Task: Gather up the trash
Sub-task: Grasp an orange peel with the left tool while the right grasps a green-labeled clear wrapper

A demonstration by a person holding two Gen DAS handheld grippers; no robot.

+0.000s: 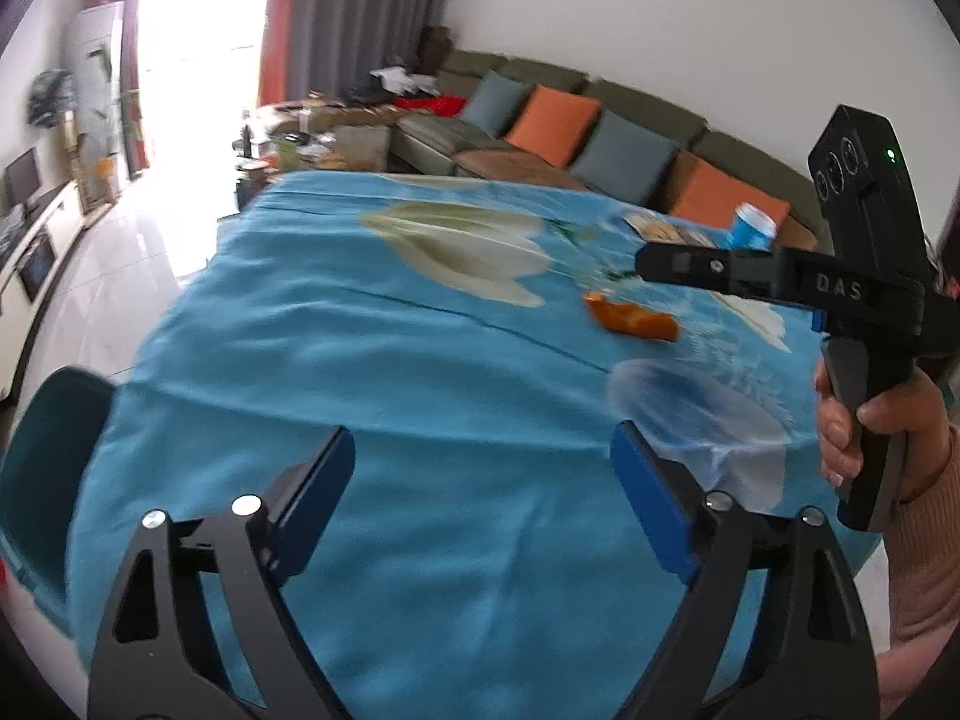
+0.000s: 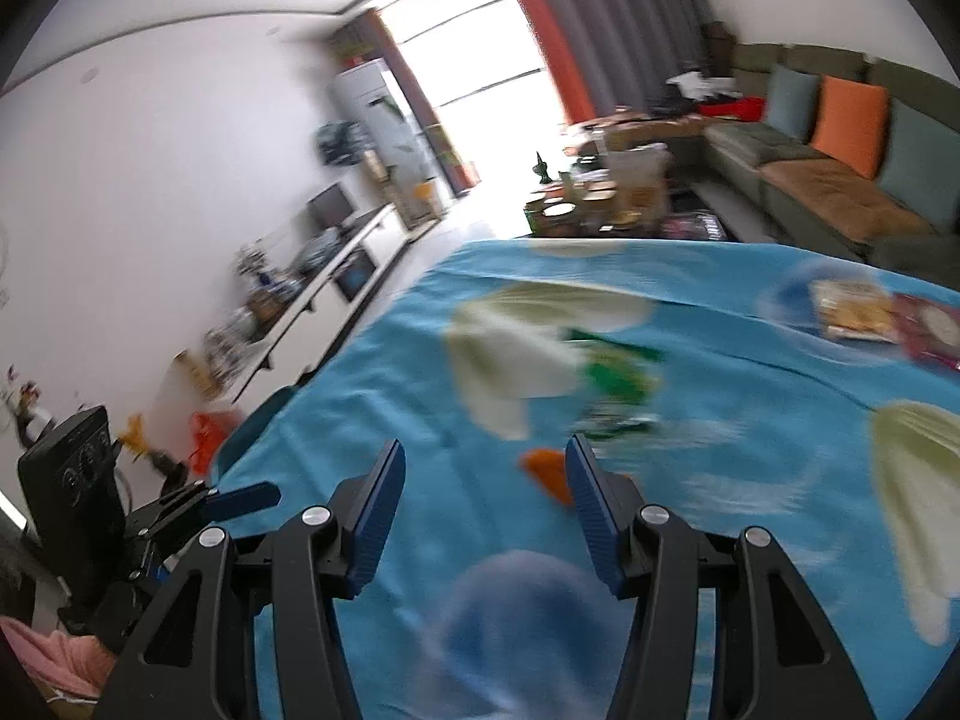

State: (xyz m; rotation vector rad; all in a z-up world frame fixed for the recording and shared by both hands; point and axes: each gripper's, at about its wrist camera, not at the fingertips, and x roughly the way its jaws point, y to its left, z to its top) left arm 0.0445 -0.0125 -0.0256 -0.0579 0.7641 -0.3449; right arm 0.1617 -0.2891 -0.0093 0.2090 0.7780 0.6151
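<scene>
Both released and empty above the blue floral counter cloth (image 1: 360, 360): left tool (image 1: 480, 468) gaping wide, right tool (image 2: 483, 468) half-spread beside an orange wrapper (image 2: 546, 471).

Orange crumpled wrapper (image 1: 633, 319) lying flat on blue cloth; blue cup (image 1: 751, 228) standing upright beyond, flat snack packets (image 2: 855, 310) lying nearby.

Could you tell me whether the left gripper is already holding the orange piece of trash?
No, the left gripper stands open over bare tablecloth, while the orange piece of trash lies farther off.
</scene>
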